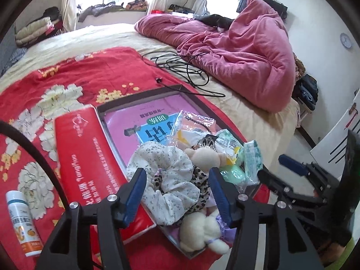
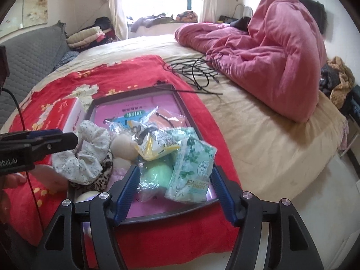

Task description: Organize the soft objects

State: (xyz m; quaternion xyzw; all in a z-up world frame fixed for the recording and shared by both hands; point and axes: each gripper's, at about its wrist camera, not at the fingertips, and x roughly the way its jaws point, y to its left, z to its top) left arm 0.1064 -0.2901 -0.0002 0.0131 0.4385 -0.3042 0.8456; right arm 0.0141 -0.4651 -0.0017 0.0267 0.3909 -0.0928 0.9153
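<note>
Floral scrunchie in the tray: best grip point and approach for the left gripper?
Pinch the ruffled near band of the floral scrunchie, coming from above, where the open left gripper hangs. It lies flat on the leopard scrunchie, so a low grab would probably catch both.

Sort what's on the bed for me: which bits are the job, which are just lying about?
Job: scrunchies, plush toys, green sponge, tissue pack, tray.
Lying about: red box, bottle, cables, pink duvet.

Bare bed (image 2: 258, 135) right of crowded tray (image 2: 193, 117)
</note>
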